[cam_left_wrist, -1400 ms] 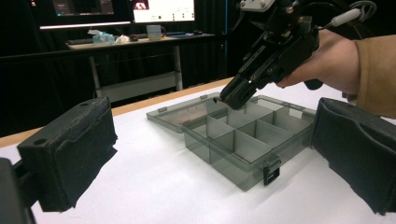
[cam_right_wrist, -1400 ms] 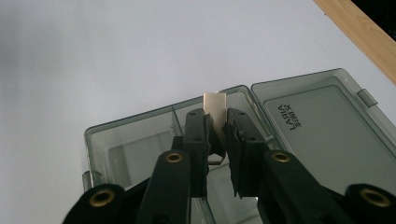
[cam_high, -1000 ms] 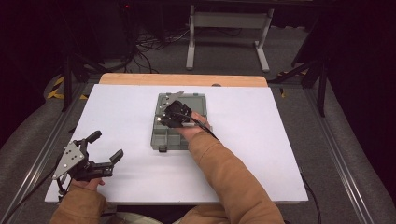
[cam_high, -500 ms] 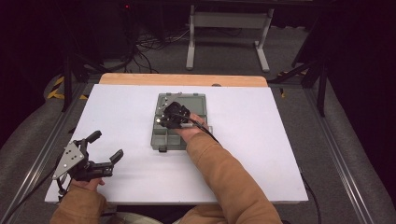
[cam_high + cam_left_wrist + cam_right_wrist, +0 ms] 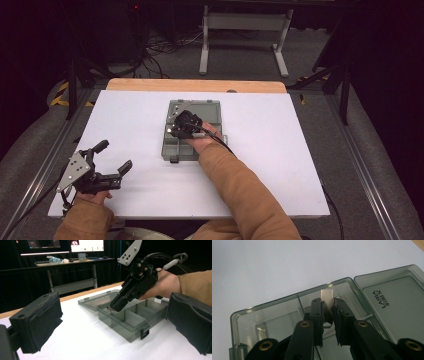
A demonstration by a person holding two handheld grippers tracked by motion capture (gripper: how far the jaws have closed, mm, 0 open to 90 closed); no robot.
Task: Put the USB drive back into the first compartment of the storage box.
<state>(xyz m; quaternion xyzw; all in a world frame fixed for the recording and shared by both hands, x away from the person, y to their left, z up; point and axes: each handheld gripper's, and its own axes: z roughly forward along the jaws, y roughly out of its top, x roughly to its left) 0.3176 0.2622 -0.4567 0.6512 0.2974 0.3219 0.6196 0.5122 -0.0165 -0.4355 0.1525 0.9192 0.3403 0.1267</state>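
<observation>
A white table fills the middle of the room, with a wooden strip along its far edge and dark floor, cables and a pale metal stand beyond it. Near the table's centre sits a grey see-through compartment box, its hinged lid thrown open and lying flat on the far side.

The right gripper comes in over the box from the person's side, held in a hand with a tan sleeve, and tips down into a far corner compartment next to the lid. Its jaws are pressed together on a small flat metal clip. In the right gripper view the clip stands upright between the pads, its pale upper end poking past the fingertips and close to the compartment's far wall; whether it touches the wall or the floor I cannot tell. The dividers and the box's rim hem the jaws in on either side.

Well apart, near the table's left front corner, the left gripper rests low in the other hand, jaws spread wide with nothing between them, pointing across towards the box. From there the box's front latch faces it, with bare table between.
</observation>
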